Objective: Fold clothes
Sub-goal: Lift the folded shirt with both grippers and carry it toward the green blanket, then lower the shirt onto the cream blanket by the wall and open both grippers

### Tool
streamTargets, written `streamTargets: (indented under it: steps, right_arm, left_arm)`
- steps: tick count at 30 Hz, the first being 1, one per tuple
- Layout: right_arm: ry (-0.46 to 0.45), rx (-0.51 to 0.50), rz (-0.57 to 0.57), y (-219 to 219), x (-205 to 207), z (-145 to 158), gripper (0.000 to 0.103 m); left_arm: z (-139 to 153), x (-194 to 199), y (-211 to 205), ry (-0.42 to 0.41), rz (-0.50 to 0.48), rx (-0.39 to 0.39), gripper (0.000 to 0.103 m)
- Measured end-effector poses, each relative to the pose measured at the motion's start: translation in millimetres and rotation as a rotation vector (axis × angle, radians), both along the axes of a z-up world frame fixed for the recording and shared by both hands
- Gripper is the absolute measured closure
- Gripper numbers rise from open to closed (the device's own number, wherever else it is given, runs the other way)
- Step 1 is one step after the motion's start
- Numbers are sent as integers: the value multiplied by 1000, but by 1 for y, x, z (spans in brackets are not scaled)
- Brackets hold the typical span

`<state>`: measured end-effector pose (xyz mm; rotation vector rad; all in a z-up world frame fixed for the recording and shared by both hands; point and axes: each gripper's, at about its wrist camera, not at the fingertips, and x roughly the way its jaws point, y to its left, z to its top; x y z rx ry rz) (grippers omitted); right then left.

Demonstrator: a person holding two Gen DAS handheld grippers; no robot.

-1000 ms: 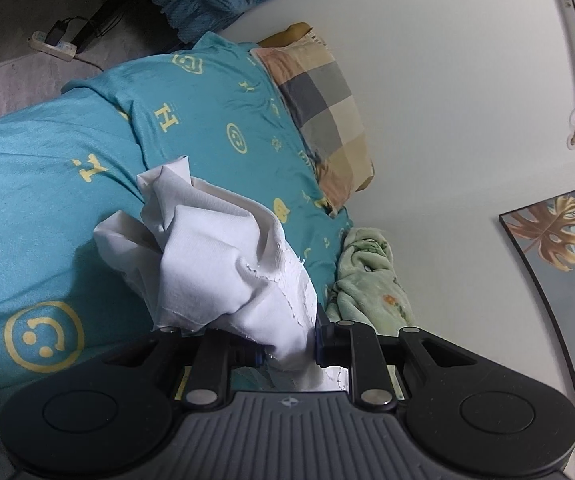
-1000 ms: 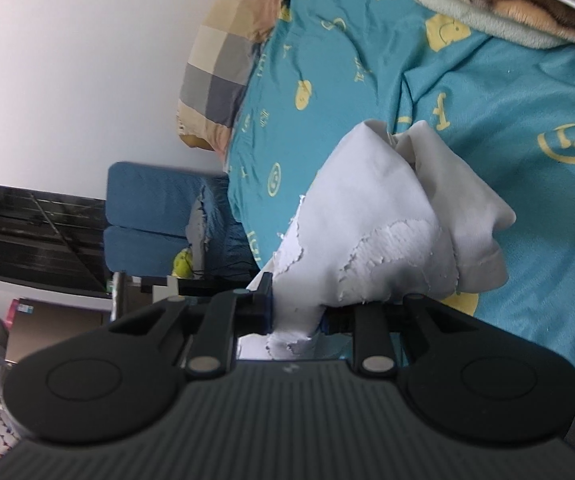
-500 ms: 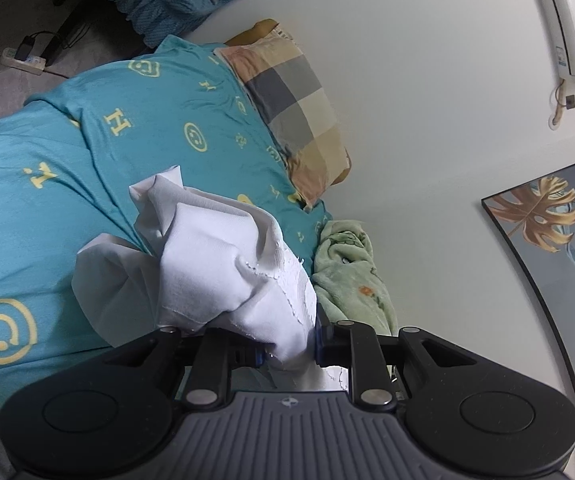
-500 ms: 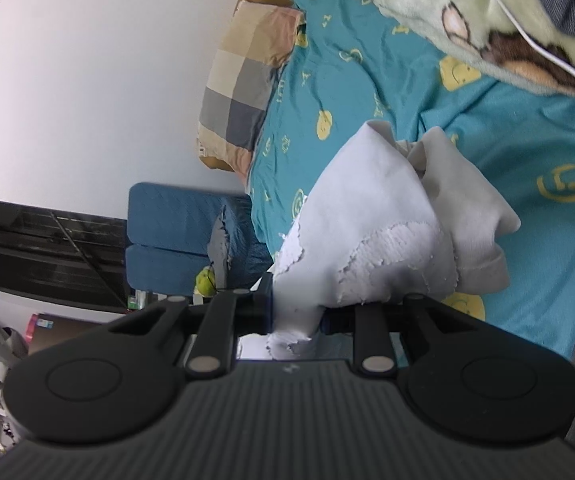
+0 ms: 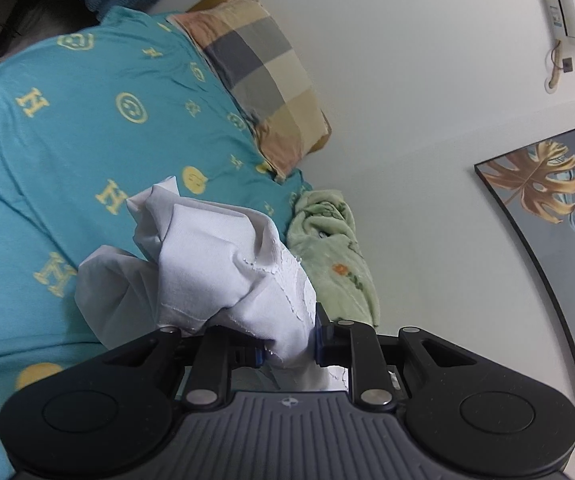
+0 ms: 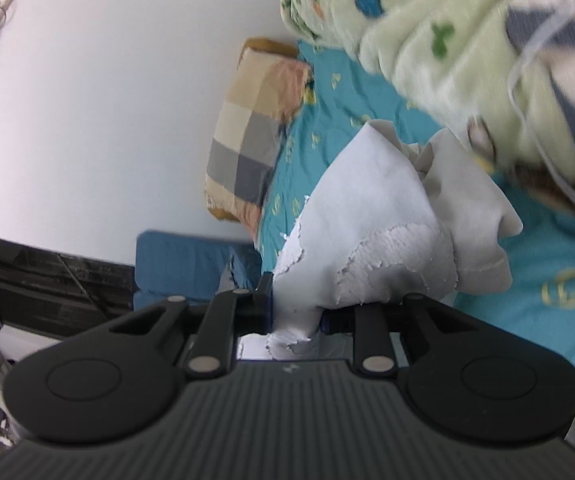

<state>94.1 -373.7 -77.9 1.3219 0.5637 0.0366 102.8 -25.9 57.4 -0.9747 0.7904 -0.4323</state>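
Left gripper (image 5: 289, 350) clenched on a bunched white cotton garment with a frayed lacy edge (image 5: 207, 264); right gripper (image 6: 297, 314) clamped on the same garment (image 6: 387, 232). Cloth hangs crumpled off both, lifted above a teal bedsheet with yellow smiley prints (image 5: 87, 152). Checked beige-grey pillow (image 5: 263, 84) lies near the white wall, pale green fleece blanket (image 5: 331, 248) beside it.

Bedroom around the bed

A teal bedspread (image 5: 87, 152) with yellow smiley and letter prints covers the bed, a checked pillow (image 5: 263, 80) at its head against the white wall (image 5: 407, 120). A green fleece blanket (image 5: 331, 248) lies bunched beside it. An air conditioner (image 5: 567, 0) and a leaf painting (image 5: 547, 184) hang above; a blue chair (image 6: 191, 264) stands nearby.
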Motion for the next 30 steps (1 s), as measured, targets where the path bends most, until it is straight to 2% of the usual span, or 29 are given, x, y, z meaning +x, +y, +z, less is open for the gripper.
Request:
streamTargets:
  steps: [4, 9, 15, 19, 22, 24, 27, 30]
  right_arm:
    - [-17, -7, -40, -38, 10, 19, 79]
    - [-59, -41, -99, -97, 22, 64, 79]
    - [-113, -100, -207, -173, 27, 124, 79]
    - [-141, -151, -300, -227, 21, 156, 79]
    - [-145, -206, -368, -265, 15, 164, 79]
    - [-149, -243, -401, -286, 10, 157, 79]
    - [-145, -266, -438, -314, -3, 125, 79]
    - [-94, -245, -439, -326, -25, 78, 79]
  left_arm:
    - [21, 23, -49, -16, -44, -9, 80]
    - [59, 50, -121, -49, -107, -30, 80]
    - [116, 80, -236, -117, -210, -41, 80]
    - [138, 98, -324, -157, -316, -84, 80]
    - [126, 112, -389, -146, -395, -141, 80]
    - [106, 113, -422, -147, -440, -143, 80]
    - [70, 111, -461, -143, -509, -141, 80]
    - [21, 97, -470, -105, -589, -97, 80]
